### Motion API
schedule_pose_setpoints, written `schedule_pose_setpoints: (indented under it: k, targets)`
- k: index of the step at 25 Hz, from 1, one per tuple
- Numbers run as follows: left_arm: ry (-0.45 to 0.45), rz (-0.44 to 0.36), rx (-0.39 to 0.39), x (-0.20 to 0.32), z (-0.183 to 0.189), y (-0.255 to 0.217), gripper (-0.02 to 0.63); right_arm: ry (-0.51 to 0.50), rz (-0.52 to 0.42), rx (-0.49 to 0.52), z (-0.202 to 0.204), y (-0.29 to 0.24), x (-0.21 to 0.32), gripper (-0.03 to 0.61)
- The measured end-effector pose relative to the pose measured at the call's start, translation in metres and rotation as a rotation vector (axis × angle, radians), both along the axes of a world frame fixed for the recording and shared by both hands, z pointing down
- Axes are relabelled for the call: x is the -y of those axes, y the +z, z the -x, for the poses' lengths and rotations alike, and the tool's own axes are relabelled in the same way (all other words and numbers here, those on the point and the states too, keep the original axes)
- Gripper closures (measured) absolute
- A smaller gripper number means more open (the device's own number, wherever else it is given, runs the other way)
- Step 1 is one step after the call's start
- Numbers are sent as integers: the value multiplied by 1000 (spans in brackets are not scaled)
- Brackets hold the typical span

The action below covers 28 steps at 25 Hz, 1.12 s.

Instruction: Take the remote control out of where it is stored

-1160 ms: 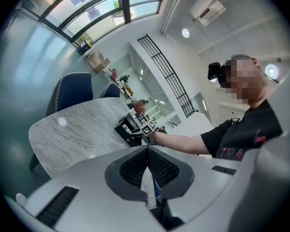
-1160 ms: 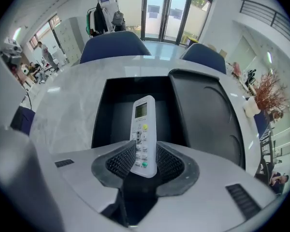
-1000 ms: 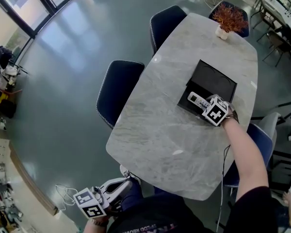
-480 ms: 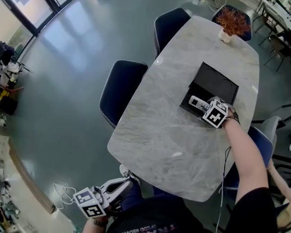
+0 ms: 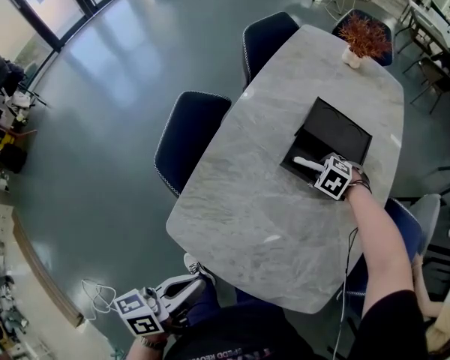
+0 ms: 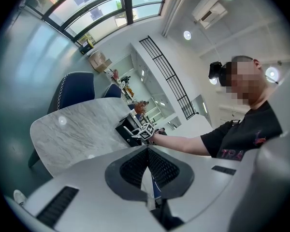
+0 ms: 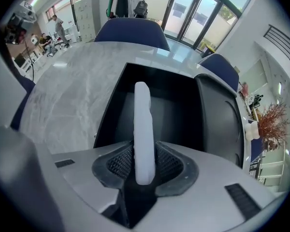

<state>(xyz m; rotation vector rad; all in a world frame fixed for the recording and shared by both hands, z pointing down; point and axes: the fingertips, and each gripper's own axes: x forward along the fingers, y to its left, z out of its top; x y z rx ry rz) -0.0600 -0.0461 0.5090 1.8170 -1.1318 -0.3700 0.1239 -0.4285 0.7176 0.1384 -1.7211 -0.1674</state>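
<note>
Grey-jawed right gripper (image 7: 144,156), aimed steeply down from an outstretched forearm, has just been closing and pinches the white remote control (image 7: 142,115) edge-on inside the black box (image 5: 337,130) on the marble table (image 5: 240,201). Left gripper (image 6: 148,153), jaws together, hangs near level, well apart.

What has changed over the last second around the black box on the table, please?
The right gripper has just been closing its jaws onto the remote, which sits between them and has turned from face-up onto its edge, within the box. The left gripper stayed low, off the table; the box has not moved.
</note>
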Motion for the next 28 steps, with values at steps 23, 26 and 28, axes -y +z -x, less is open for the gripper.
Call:
schedule_pose_setpoints:
  k: [23, 26, 28]
  targets:
    - [101, -36, 11, 11, 2, -8, 607, 281, -15, 381, 6, -70, -4, 463]
    - [143, -55, 14, 15, 0, -13, 607, 364, -7, 506, 7, -100, -12, 463]
    - [175, -69, 14, 17, -1, -16, 607, 418, 1, 575, 3, -117, -21, 463]
